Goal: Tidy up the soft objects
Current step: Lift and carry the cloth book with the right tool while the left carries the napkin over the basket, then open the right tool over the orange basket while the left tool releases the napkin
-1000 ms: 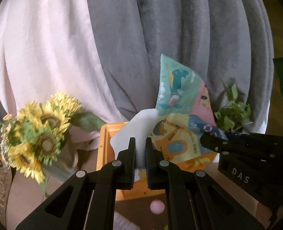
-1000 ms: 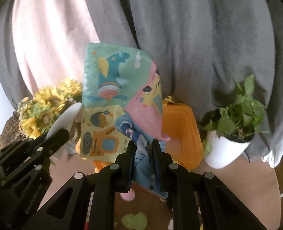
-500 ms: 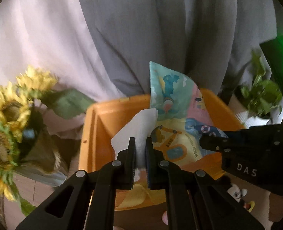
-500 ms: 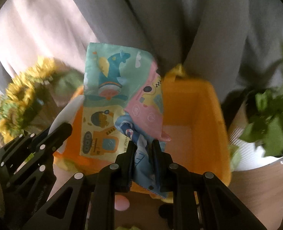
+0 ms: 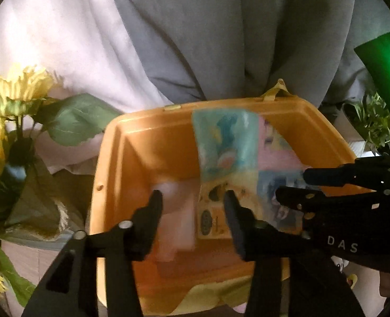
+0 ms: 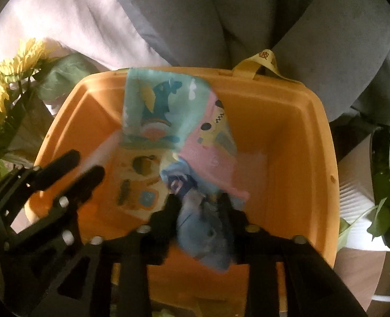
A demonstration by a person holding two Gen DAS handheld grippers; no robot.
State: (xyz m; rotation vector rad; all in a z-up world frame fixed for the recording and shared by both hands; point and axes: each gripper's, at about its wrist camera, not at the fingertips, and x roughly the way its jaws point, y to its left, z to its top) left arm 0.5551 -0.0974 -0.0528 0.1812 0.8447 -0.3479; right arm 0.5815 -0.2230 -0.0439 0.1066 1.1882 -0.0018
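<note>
We see the left tool [image 5: 192,203] low in the frame's centre with its jaws spread wide, gripping nothing, above the orange bin [image 5: 108,174]. The patterned cloth [image 5: 226,153] hangs blurred inside the bin, right of centre. In the right wrist view, the right tool [image 6: 199,206] sits at lower centre, jaws apart, with the cloth's blue end lying loose between them. Sunflowers [image 6: 13,63] stand at far left, a potted plant [image 6: 387,174] at far right, gray curtains [image 6: 247,15] behind.
</note>
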